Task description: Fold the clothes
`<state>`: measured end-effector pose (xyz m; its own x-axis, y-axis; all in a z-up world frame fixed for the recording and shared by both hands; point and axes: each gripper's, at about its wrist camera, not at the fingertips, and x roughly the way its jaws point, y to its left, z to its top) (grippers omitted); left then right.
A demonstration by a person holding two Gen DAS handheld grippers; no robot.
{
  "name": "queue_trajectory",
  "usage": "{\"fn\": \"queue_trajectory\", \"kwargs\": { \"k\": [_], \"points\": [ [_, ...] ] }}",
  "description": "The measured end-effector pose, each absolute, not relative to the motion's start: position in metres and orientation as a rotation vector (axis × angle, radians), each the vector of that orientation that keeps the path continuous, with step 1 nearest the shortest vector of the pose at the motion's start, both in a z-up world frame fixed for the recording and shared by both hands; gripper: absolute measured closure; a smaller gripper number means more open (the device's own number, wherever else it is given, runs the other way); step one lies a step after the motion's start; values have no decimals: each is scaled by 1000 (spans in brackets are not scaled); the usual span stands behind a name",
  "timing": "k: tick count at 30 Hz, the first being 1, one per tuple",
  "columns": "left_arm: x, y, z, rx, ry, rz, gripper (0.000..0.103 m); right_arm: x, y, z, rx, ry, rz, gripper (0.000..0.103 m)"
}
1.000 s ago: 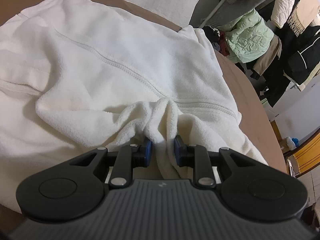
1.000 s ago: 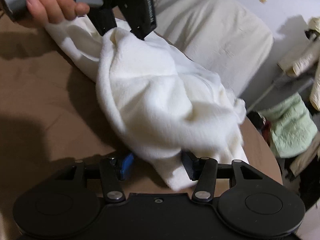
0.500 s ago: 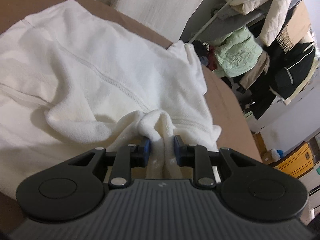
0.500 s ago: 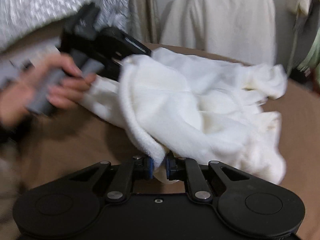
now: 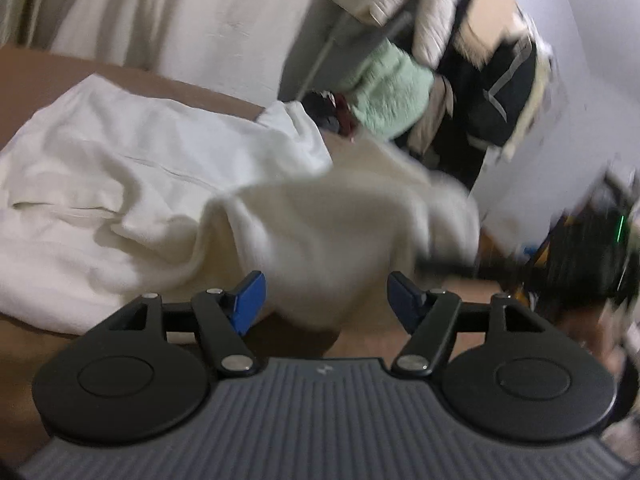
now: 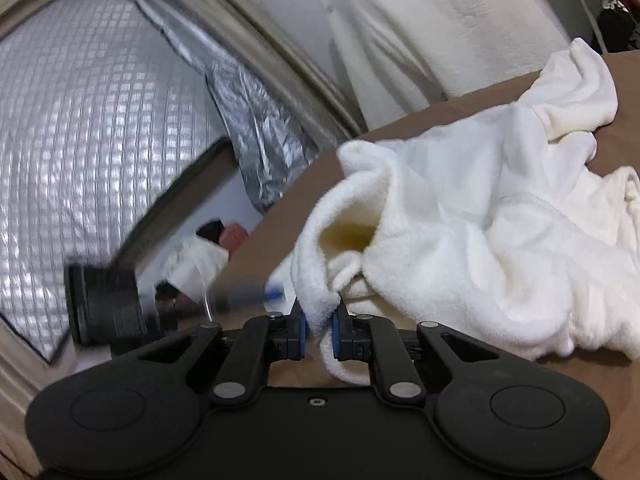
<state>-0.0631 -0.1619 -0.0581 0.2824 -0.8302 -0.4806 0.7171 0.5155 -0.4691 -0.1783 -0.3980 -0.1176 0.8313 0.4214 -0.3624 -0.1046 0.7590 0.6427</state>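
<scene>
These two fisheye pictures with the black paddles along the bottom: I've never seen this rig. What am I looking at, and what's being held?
There is no robot here. A person holds a two-finger gripper in each hand, and a camera on each looks forward along its fingers. The black paddles are the grippers' own bodies.

In the left wrist view, the left gripper is open, its blue pads spread wide and gripping nothing, with the white fleece garment just ahead of it on the brown surface.

In the right wrist view, the right gripper is shut on a fold of that garment's edge. The picture is blurred, so finer detail is uncertain.
</scene>
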Motion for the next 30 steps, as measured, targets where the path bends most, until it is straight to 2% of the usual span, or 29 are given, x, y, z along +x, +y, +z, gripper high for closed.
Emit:
{"fn": "queue_trajectory", "kwargs": {
  "k": [4, 8, 10, 11, 12, 13, 14, 15, 17, 20, 23, 30],
  "points": [
    [-82, -193, -62, -102, 731, -1149, 36, -167, -399, -92, 643, 463, 348, 88],
    [-105, -207, -52, -19, 577, -1120, 16, -162, -391, -69, 671, 410, 432, 88],
    [-107, -207, -51, 10, 547, -1058, 16, -162, -385, -64, 659, 413, 454, 88],
    [-105, -203, -50, 34, 541, -1001, 18, -163, -381, -65, 654, 423, 466, 88],
    [-102, -200, -49, 57, 535, -945, 36, -163, -378, -66, 649, 433, 479, 88],
    [-100, -197, -49, 81, 528, -888, 49, -165, -376, -69, 643, 449, 479, 88],
    [-98, -194, -48, 104, 522, -832, 72, -167, -376, -73, 636, 468, 474, 87],
    [-96, -190, -47, 126, 515, -775, 81, -170, -376, -79, 631, 489, 454, 86],
    [-91, -182, -43, 169, 482, -649, 83, -177, -380, -95, 613, 548, 392, 80],
    [-95, -164, -24, 228, 355, -465, 85, -189, -389, -116, 549, 638, 258, 79],
    [-104, -139, -2, 176, 264, -386, 86, -200, -405, -134, 517, 716, 122, 78],
    [-123, -79, 34, 28, 145, -237, 86, -217, -449, -185, 659, 811, -65, 67]
  ]
}}
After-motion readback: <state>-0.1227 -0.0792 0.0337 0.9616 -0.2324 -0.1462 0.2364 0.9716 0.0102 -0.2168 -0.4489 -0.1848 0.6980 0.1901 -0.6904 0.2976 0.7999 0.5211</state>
